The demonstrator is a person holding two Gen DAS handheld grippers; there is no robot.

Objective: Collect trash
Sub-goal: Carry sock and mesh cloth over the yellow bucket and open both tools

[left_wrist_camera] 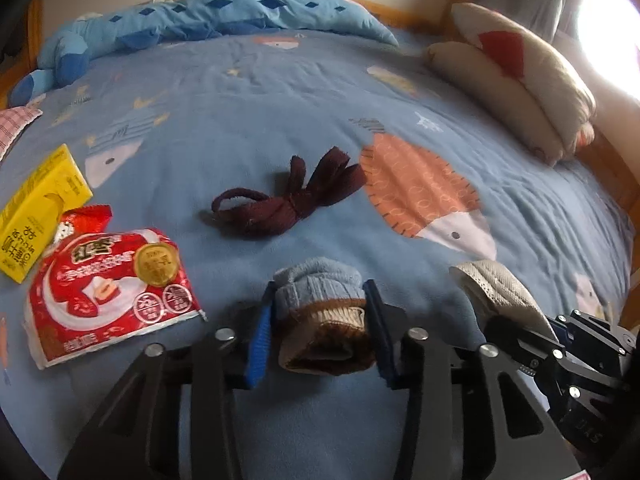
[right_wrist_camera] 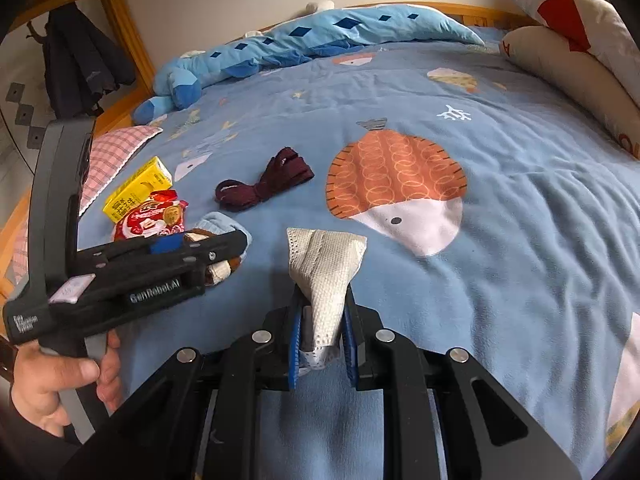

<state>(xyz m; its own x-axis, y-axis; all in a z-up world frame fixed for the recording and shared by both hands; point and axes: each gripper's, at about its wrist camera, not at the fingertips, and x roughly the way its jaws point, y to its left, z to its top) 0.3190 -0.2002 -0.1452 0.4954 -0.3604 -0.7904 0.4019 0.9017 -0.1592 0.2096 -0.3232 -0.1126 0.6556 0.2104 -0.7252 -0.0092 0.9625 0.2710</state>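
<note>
Left gripper (left_wrist_camera: 320, 332): my jaws are closed in on a rolled blue-and-brown sock (left_wrist_camera: 322, 320), the blue pads against both its sides; it rests on the bed.
Right gripper (right_wrist_camera: 322, 336): clamped on the narrow end of a whitish mesh cloth (right_wrist_camera: 324, 264), whose wide end fans out ahead of my fingers above the blanket.
Trash: the red snack wrapper (left_wrist_camera: 108, 292) and the yellow drink carton (left_wrist_camera: 38, 216) lie touching each other at the left side of the bed, near my left gripper and not yet held.
Other cloth: a dark maroon knotted strip (left_wrist_camera: 288, 204) sits mid-bed, apart from the rest.
Handling, wrapper: I judge it light, crinkly and slick; a pinch on a sealed edge or corner should hold better than the puffed middle.
Handling, carton: light and stiff but crushable if empty; I would take it across its narrow faces.
Handling, sock and cloth: soft and springy, will not slip, nothing to break.
Surface: the blue fish-print blanket (left_wrist_camera: 400, 80) is soft and gives, so pads can press in under flat things.
Edges: the wooden bed frame (right_wrist_camera: 124, 40) runs just beyond the trash; pillows (left_wrist_camera: 520, 80) line the right, a blue plush toy (left_wrist_camera: 200, 20) the far end.
Open room: the bed's middle and right are bare.
</note>
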